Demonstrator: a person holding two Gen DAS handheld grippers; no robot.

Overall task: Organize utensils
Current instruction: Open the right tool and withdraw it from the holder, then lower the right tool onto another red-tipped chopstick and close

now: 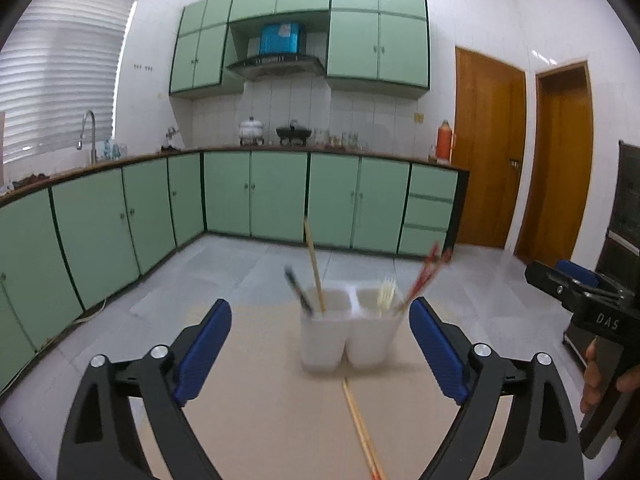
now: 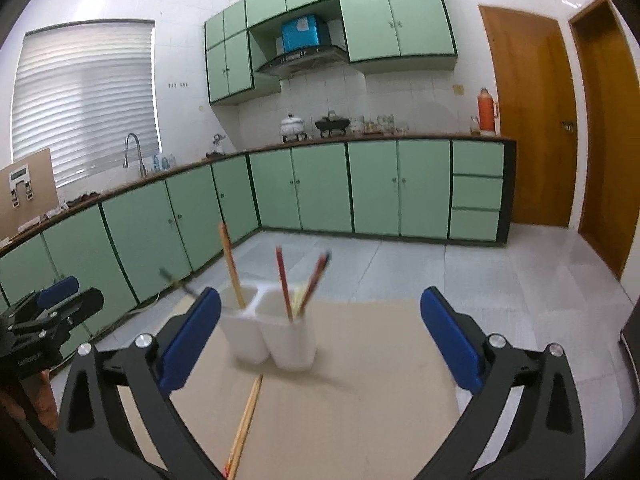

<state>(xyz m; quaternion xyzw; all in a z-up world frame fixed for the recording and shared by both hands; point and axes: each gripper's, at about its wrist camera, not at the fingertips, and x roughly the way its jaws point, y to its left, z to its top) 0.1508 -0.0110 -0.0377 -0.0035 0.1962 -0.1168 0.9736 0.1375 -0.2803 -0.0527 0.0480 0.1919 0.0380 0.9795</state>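
A white two-compartment utensil holder (image 1: pixel 348 330) (image 2: pixel 274 334) stands on a beige table. Its left compartment holds a wooden chopstick (image 1: pixel 314 266) (image 2: pixel 232 266) and a dark utensil (image 1: pixel 298 290). Its right compartment holds red chopsticks (image 1: pixel 424 276) (image 2: pixel 284 282) and a pale fork (image 1: pixel 386 294). A pair of wooden chopsticks (image 1: pixel 360 428) (image 2: pixel 246 424) lies flat on the table in front of the holder. My left gripper (image 1: pixel 320 344) is open and empty, above the table, before the holder. My right gripper (image 2: pixel 320 340) is open and empty, likewise.
The beige table (image 1: pixel 256 420) (image 2: pixel 360 392) ends just behind the holder. Beyond it are a tiled floor, green kitchen cabinets (image 1: pixel 256 196) and wooden doors (image 2: pixel 528 120). The right gripper shows at the right edge of the left wrist view (image 1: pixel 580 296); the left gripper at the left edge of the right wrist view (image 2: pixel 52 308).
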